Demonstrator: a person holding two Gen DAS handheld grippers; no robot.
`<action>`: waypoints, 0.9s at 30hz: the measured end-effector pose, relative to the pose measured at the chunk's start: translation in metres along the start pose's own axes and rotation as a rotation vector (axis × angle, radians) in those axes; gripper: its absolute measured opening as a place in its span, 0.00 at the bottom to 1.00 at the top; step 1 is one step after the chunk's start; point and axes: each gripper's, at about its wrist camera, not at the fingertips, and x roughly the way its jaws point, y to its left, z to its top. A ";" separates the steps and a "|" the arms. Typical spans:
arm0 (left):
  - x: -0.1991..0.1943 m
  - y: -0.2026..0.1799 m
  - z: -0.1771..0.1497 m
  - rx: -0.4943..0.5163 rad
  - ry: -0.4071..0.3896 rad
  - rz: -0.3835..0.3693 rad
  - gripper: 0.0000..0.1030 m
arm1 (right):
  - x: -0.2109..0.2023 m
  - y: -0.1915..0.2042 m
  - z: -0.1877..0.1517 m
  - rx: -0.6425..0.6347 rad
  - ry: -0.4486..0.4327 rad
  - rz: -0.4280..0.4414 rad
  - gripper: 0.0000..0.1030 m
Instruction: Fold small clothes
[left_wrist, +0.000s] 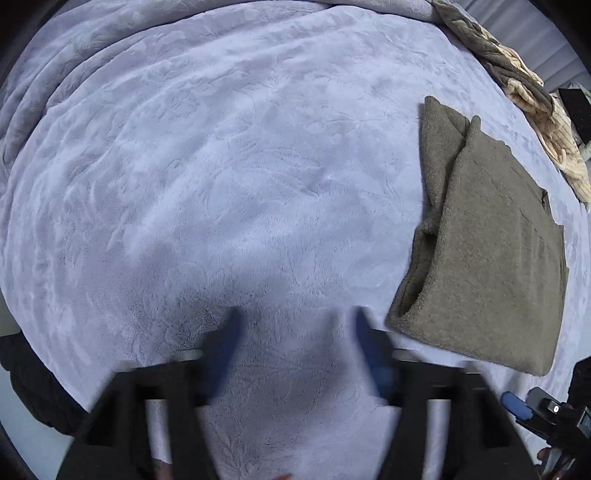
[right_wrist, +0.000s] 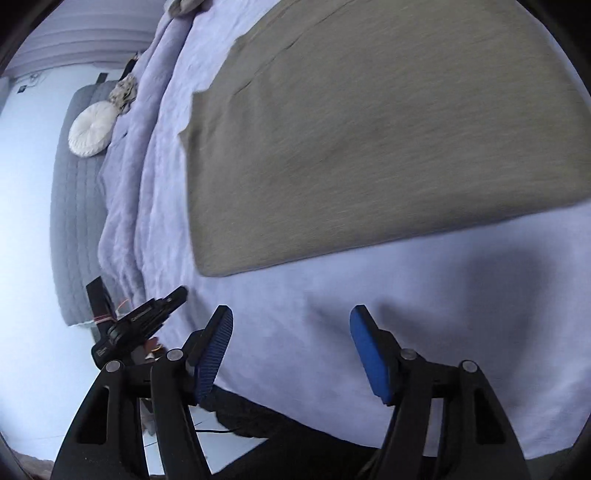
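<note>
A folded olive-brown garment lies flat on the lavender blanket, at the right of the left wrist view. My left gripper is open and empty, blurred, over bare blanket to the left of the garment. In the right wrist view the garment fills the upper half. My right gripper is open and empty, just short of the garment's near edge. The left gripper shows at the left of the right wrist view, and the right gripper shows at the lower right of the left wrist view.
A crumpled grey and cream cloth lies along the far right bed edge. A round white cushion rests against a grey quilted headboard. The blanket's near edge drops to dark fabric and floor.
</note>
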 end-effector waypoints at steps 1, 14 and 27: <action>-0.004 -0.003 0.000 0.008 -0.033 0.009 0.99 | 0.024 0.010 0.003 0.016 0.030 0.042 0.68; 0.016 0.053 0.021 -0.005 0.022 -0.078 0.99 | 0.130 0.032 0.022 0.357 -0.037 0.306 0.08; 0.016 0.035 0.032 0.086 -0.036 -0.093 0.99 | 0.144 0.086 0.001 -0.031 0.094 -0.157 0.33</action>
